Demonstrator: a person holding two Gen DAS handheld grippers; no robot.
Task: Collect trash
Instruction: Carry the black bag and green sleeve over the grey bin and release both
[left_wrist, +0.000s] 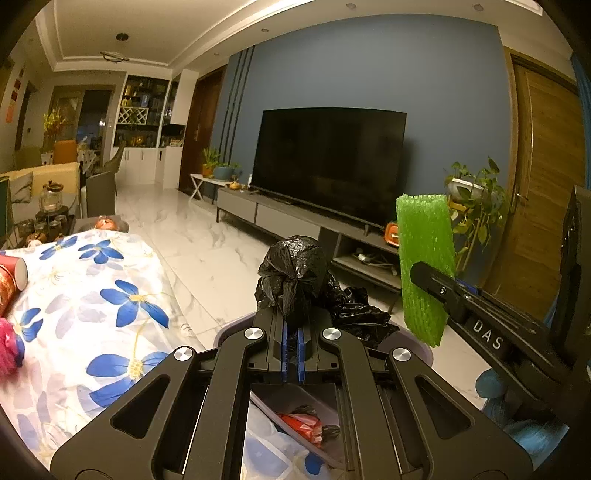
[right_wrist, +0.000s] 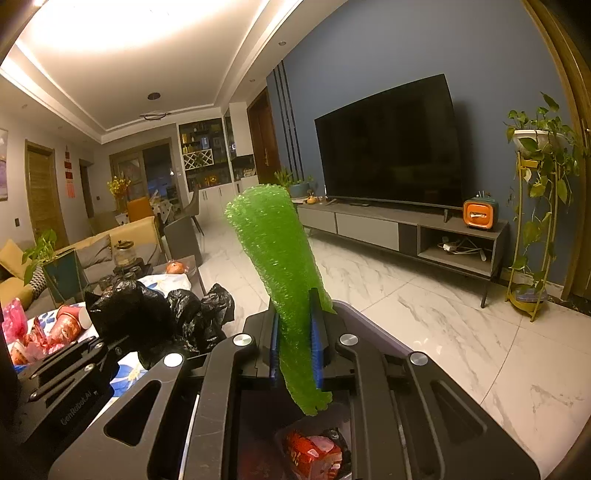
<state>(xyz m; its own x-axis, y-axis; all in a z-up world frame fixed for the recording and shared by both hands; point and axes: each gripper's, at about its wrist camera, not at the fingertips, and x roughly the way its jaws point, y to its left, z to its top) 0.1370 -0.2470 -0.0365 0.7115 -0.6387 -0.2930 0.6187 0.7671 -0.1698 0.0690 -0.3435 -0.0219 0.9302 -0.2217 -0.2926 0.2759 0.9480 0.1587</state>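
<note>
Gripping green foam sleeve (right_wrist: 280, 273) | left view: floral tablecloth (left_wrist: 92, 295)

The letters "DAS" are showing in white on the right gripper (left_wrist: 436, 284) arm, and "GenRobot.AI" is standing faintly on the left gripper (right_wrist: 110, 345) body.

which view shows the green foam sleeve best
The right wrist view: the foam sleeve runs up the middle of the frame, clamped in the right tool, with both ends visible above the bin. The left wrist view shows it smaller at the right edge, partly crossed by that tool.
</note>
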